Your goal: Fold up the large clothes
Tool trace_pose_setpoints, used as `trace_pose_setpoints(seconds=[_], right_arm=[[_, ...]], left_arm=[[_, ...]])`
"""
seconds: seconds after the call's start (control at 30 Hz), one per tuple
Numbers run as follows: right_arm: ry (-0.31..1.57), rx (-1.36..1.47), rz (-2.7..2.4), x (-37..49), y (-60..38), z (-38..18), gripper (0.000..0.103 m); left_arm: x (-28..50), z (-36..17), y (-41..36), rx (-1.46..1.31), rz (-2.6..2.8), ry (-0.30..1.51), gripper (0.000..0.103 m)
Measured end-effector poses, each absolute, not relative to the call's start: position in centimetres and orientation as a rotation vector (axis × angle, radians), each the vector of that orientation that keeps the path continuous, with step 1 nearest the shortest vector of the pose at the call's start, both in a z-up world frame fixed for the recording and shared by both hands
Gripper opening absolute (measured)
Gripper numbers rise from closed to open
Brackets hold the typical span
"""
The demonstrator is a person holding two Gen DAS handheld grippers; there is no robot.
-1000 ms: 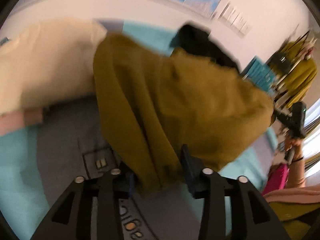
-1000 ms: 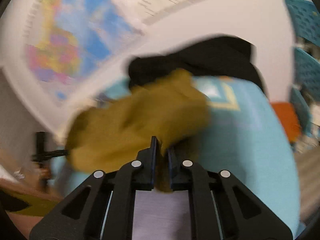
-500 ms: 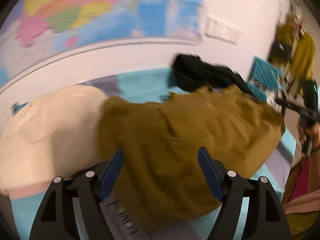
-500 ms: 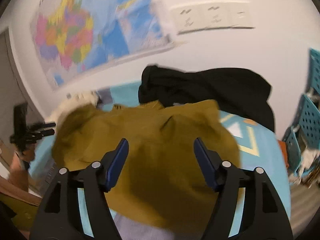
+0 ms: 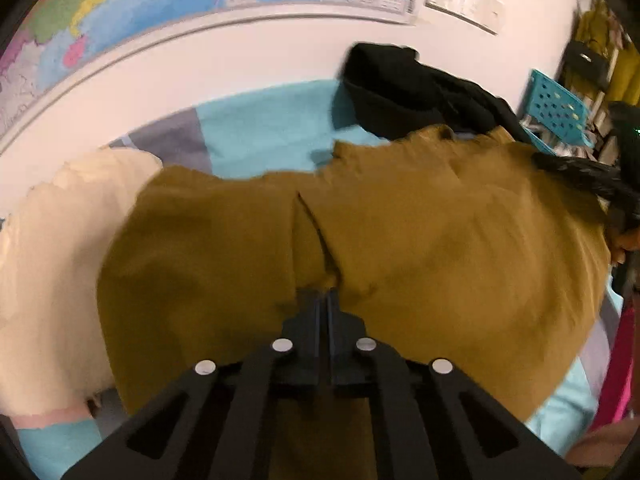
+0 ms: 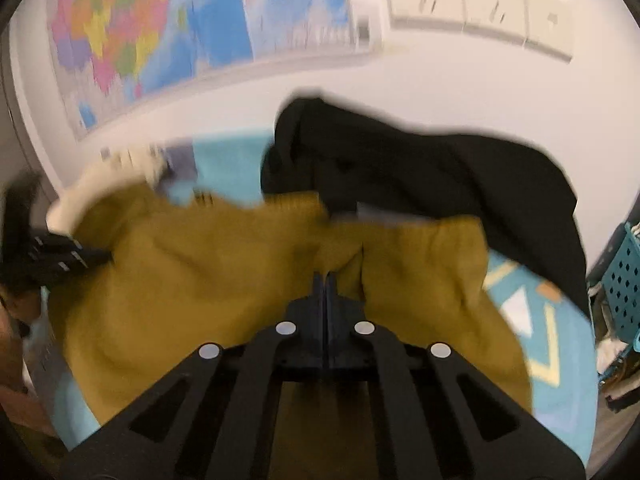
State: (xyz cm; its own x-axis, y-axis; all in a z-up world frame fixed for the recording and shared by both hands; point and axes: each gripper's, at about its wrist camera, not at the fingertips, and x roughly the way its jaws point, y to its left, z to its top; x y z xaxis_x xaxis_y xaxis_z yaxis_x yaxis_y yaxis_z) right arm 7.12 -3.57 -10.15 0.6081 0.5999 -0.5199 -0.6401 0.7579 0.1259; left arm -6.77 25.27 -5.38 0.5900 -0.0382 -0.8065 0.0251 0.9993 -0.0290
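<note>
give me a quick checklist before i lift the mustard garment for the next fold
1. Left hand-held gripper shut on the mustard garment: ok, its jaws have just been closing and cloth bunches at the tips.
2. Right hand-held gripper shut on the same garment: ok, its jaws have just been closing and a pinched fold shows.
3. Black garment clear of the mustard one: not ok, their edges overlap.
4. Cream garment clear: not ok, the mustard cloth lies against it.
5. Mustard garment flat: not ok, wrinkled and creased at both grips.
6. How many layers each grip holds: cannot tell.
</note>
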Motion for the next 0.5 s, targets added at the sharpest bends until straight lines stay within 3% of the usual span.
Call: trace_pose_setpoints(seconds=[0.13, 0.23, 0.33, 0.4, 0.47, 0.5], right_arm=[[0.484, -0.063, 0.688, 7.0, -3.1, -8.5, 0.001], [0.606, -0.106, 0.681, 8.8, -1.9, -10.9, 0.002], [0.71, -0.099, 0.681, 10.1, -1.8, -13.2, 0.003], [0.701, -0.063, 0.682, 9.9, -2.5, -12.8, 0.011], [0.672, -0.031, 0.679, 9.2, -3.3, -12.0, 0.033], [0.656, -0.018, 0.669, 8.8, -3.7, -11.6, 0.037]], left_arm=[[-4.9, -4.5, 25.4, -0.049, -0.004, 0.897, 0.002], [-4.2, -4.4, 25.5, -0.02, 0.05, 0.876, 0.005], [-3.9, -5.0, 25.9, -0.026, 0.051, 0.892, 0.017], [-4.4, -5.0, 25.9, -0.013, 0.063, 0.884, 0.027], [-5.2, -4.6, 25.6, 0.008, 0.069, 0.853, 0.03], [-5.6, -4.3, 25.4, 0.019, 0.065, 0.84, 0.036]])
